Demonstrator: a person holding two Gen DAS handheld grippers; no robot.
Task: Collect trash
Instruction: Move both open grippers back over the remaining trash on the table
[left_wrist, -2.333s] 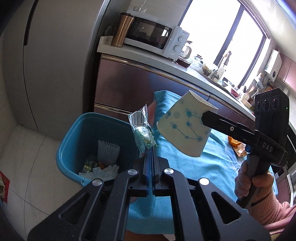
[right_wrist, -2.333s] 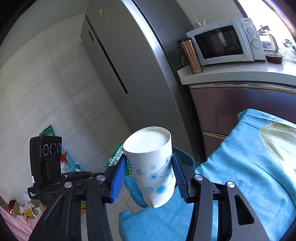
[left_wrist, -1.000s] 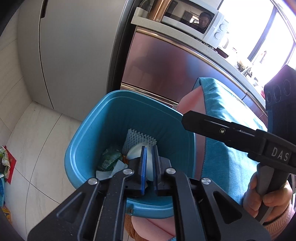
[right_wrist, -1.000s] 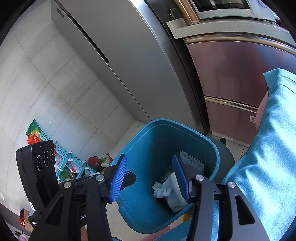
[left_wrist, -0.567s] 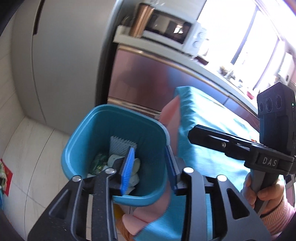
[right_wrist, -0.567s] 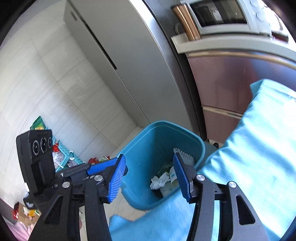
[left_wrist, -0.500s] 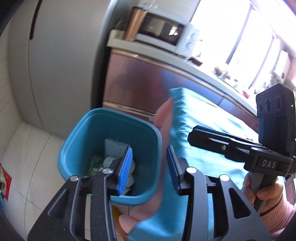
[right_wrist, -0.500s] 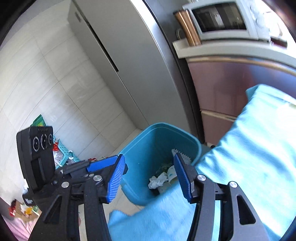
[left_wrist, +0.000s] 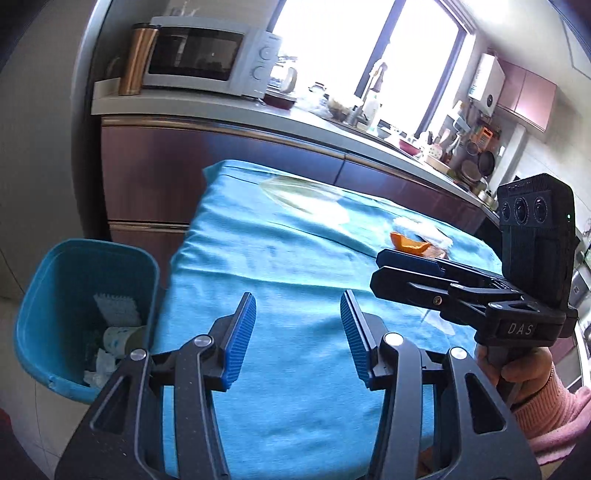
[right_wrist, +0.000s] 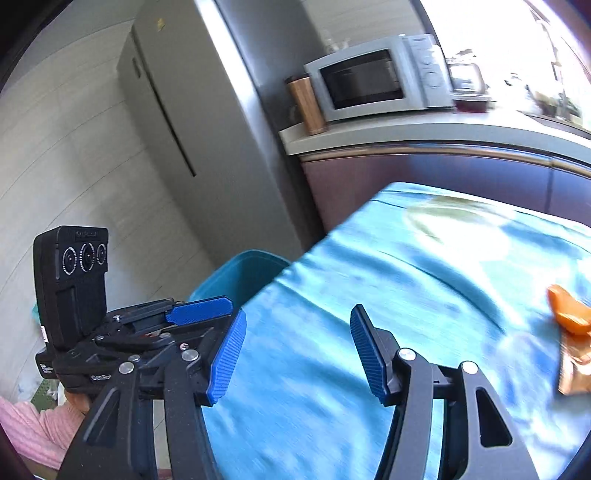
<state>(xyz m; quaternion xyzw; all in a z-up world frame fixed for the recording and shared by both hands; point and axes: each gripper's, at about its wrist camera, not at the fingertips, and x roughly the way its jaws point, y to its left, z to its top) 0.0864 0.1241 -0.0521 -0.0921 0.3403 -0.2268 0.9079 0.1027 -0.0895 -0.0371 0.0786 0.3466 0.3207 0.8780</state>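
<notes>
The blue plastic waste bin (left_wrist: 85, 314) stands on the floor at the left end of the table under its blue cloth (left_wrist: 295, 266). In the bin lie a spotted paper cup (left_wrist: 120, 338), a white foam net (left_wrist: 116, 308) behind it, and crumpled tissue (left_wrist: 99, 369) in front. On the cloth's far right lies an orange peel (left_wrist: 408, 243); a clear plastic bag (left_wrist: 306, 195) lies near the far edge. Behind the table runs a counter (left_wrist: 221, 114) bearing a white microwave (left_wrist: 207, 61).

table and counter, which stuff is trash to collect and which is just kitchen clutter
For the job:
- orange peel
- clear plastic bag
- white wrapper
- blue bin

Just there:
- microwave
- copper tumbler
- fridge
</notes>
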